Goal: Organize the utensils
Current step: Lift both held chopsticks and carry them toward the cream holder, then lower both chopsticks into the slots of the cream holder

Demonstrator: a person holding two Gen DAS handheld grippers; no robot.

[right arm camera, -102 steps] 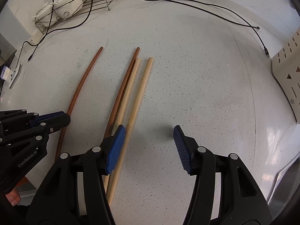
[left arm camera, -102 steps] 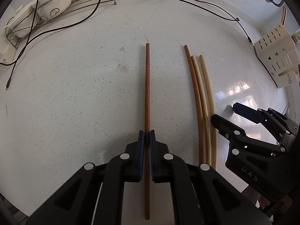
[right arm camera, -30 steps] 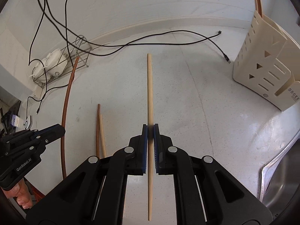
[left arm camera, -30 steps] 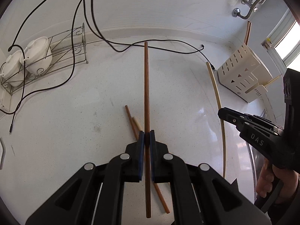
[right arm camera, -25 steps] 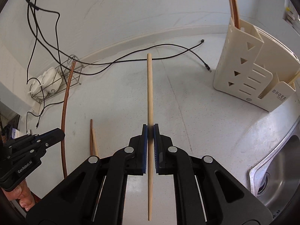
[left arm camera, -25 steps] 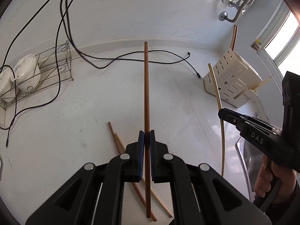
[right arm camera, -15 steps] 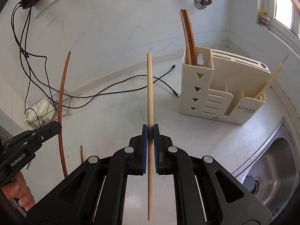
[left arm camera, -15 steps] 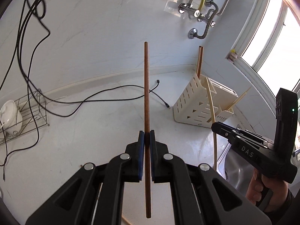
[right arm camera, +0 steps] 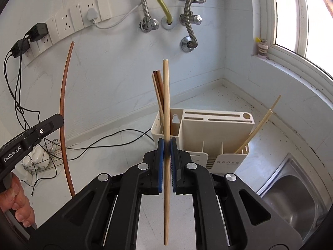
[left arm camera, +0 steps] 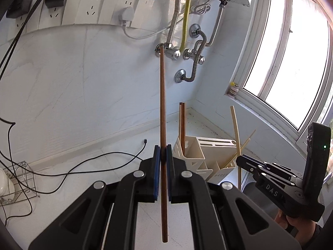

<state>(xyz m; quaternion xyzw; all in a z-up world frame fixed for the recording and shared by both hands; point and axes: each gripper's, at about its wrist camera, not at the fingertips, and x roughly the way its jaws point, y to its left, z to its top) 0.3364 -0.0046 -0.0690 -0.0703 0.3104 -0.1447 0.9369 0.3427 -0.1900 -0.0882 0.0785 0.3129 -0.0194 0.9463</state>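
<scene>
My left gripper (left arm camera: 163, 150) is shut on a dark brown chopstick (left arm camera: 162, 104), held upright above the counter. My right gripper (right arm camera: 166, 145) is shut on a light bamboo chopstick (right arm camera: 166, 95), also upright. A cream utensil holder (right arm camera: 216, 129) stands in the counter corner, just beyond both grippers. Two brown chopsticks (right arm camera: 158, 87) stand in its left slot and two light chopsticks (right arm camera: 262, 123) lean in its right compartment. In the left wrist view the holder (left arm camera: 199, 148) shows right of my fingers, with the right gripper (left arm camera: 245, 162) and its light chopstick (left arm camera: 236, 129) beside it. The left gripper (right arm camera: 56, 123) and brown chopstick (right arm camera: 62, 104) show in the right wrist view.
A steel sink (right arm camera: 291, 189) lies right of the holder. Black cables (right arm camera: 100, 141) trail over the white counter. A wire rack with white bowls (right arm camera: 39, 160) stands at the left. Pipes and valves (right arm camera: 187, 20) and wall sockets (right arm camera: 64, 25) are on the wall. A window (left arm camera: 291, 48) is at the right.
Both grippers have lifted their chopsticks off the counter and tilted up towards the corner. The holder has come closer and now sits just beyond the fingers.
</scene>
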